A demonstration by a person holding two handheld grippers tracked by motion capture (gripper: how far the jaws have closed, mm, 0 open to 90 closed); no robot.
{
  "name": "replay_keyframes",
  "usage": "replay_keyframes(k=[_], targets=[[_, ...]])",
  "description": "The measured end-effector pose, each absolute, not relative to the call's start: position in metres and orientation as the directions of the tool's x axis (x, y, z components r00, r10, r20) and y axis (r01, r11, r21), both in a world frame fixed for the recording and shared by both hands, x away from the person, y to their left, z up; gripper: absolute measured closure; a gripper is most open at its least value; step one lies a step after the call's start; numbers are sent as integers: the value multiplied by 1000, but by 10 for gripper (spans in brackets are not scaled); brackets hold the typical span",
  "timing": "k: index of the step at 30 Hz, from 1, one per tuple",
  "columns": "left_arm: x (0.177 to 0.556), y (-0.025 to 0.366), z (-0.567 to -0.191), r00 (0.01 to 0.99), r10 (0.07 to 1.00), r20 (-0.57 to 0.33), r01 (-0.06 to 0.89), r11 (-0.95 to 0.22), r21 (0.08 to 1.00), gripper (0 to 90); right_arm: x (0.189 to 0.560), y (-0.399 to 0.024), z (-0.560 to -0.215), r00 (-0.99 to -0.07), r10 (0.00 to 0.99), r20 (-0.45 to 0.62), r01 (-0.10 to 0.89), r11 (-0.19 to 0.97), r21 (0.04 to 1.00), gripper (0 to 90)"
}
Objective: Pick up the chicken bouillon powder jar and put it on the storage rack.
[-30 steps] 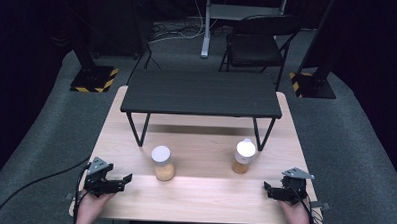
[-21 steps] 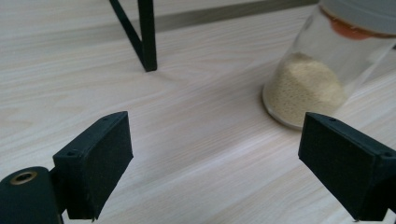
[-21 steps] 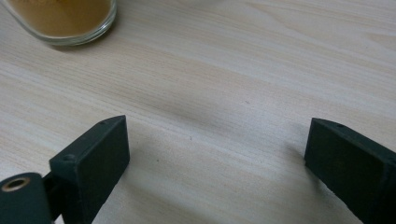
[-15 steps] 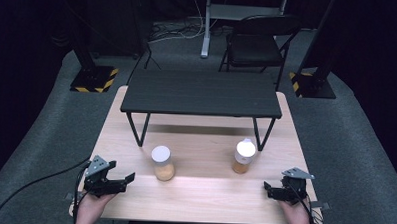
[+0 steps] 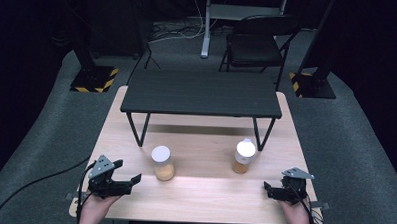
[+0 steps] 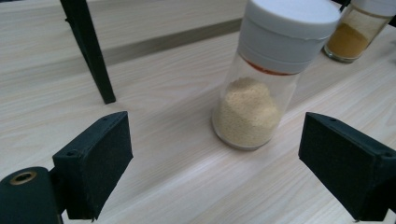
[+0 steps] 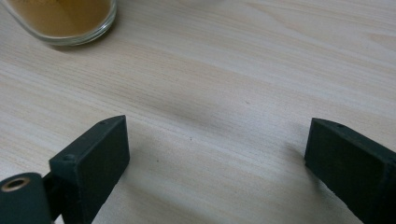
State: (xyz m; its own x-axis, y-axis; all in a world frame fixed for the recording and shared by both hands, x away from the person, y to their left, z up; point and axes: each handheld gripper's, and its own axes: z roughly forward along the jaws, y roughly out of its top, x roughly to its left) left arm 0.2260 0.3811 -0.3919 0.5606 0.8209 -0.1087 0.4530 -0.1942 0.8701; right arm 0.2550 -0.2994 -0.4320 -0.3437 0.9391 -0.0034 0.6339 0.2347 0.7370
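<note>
Two glass spice jars with white lids stand on the wooden table (image 5: 203, 192). The left jar (image 5: 162, 163) holds pale granules (image 6: 273, 70); the right jar (image 5: 243, 156) holds orange-brown powder (image 6: 359, 28) (image 7: 65, 16). My left gripper (image 5: 135, 179) is open at the table's front left, raised a little, its jaws pointing at the pale jar, which stands ahead of them and apart. My right gripper (image 5: 267, 187) is open at the front right, low over bare wood, with the orange jar beyond its left jaw. Nothing is between either pair of jaws.
A low black bench-like shelf (image 5: 202, 93) on thin black legs (image 6: 88, 51) stands across the far half of the table. Behind the table are a black folding chair (image 5: 259, 44) and stand bases with yellow-black tape (image 5: 95, 80). A cable (image 5: 29, 186) trails off to the left.
My left gripper has risen slightly and edged toward the pale jar. The right gripper and both jars have stayed put.
</note>
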Motion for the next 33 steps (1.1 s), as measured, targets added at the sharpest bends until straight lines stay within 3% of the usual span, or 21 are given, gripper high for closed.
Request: replay_keyframes(k=[15, 33], targets=[[225, 356, -385, 601, 795, -83, 413, -220, 884, 88, 255, -299, -432, -344, 939, -4, 634, 235, 737, 57], [257, 326, -394, 614, 782, -108, 434, -220, 874, 85, 255, -299, -432, -344, 939, -2, 634, 234, 737, 57]])
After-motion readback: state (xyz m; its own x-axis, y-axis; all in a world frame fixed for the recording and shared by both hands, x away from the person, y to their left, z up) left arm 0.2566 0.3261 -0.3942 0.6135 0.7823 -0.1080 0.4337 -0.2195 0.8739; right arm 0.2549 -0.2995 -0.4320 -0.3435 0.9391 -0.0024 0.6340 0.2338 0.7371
